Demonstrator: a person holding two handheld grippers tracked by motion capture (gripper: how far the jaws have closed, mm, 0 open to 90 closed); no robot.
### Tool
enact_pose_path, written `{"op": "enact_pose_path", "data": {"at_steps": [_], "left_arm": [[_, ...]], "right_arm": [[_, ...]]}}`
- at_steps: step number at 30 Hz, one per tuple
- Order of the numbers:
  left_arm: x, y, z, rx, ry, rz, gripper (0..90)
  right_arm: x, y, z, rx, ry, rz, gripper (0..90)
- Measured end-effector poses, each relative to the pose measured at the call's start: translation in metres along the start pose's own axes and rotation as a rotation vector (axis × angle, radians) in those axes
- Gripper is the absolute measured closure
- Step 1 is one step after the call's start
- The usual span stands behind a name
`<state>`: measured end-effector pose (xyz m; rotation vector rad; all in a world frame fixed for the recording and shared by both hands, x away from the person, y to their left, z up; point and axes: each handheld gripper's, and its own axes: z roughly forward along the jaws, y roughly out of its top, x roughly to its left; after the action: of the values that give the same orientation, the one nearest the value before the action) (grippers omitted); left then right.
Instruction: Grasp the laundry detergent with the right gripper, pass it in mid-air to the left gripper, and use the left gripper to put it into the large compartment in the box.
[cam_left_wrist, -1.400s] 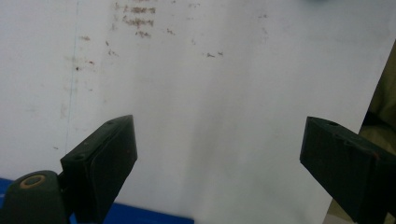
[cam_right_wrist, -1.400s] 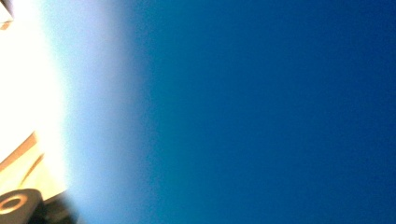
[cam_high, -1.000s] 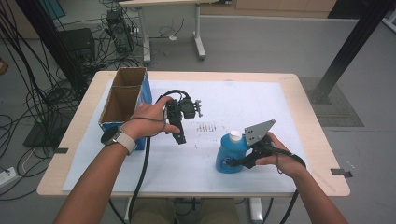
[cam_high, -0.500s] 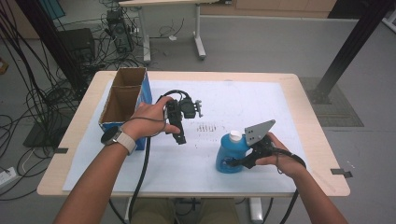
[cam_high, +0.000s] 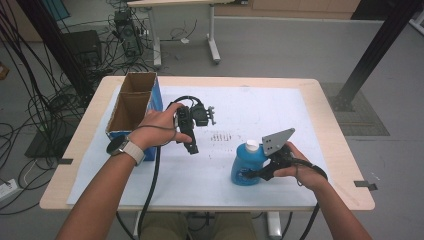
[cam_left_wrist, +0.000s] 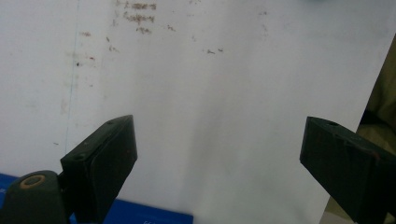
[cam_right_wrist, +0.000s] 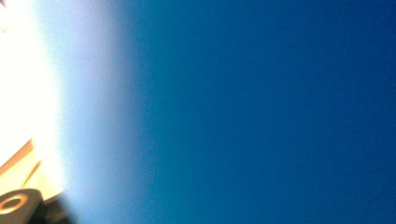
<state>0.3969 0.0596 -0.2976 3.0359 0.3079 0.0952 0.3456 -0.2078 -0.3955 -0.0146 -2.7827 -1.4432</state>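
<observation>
From above, my right claw (cam_high: 255, 174) is clamped on the blue bottle (cam_high: 246, 165), which stands upright on the white sheet (cam_high: 280, 107) with its white cap (cam_high: 252, 145) just above my grip. My left claw (cam_high: 192, 148) hangs apart to the bottle's left, close to the cardboard box (cam_high: 131, 105), jaws spread wide with nothing between them.

Along my left claw (cam_left_wrist: 215, 154), both black jaws stand far apart over bare, speckled sheet (cam_left_wrist: 210, 93); nothing is held.

Along my right claw, the bottle (cam_right_wrist: 261, 112) presses right up against the lens, a smooth blue wall.

I judge it a plastic bottle, slick and slightly yielding, heavy if full and top-light. Taking it low on the waist, as now, seems safest; squeezing harder could dent it or let it slip.
</observation>
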Motion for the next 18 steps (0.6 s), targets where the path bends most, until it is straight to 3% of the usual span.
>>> {"op": "enact_pose_path", "data": {"at_steps": [18], "left_arm": [[-0.0033,-0.002,-0.0081,0.006,-0.019,-0.01,12.0]], "right_arm": [[0.0009,0.0032,0.0001,0.013,-0.008,0.002,43.6]]}}
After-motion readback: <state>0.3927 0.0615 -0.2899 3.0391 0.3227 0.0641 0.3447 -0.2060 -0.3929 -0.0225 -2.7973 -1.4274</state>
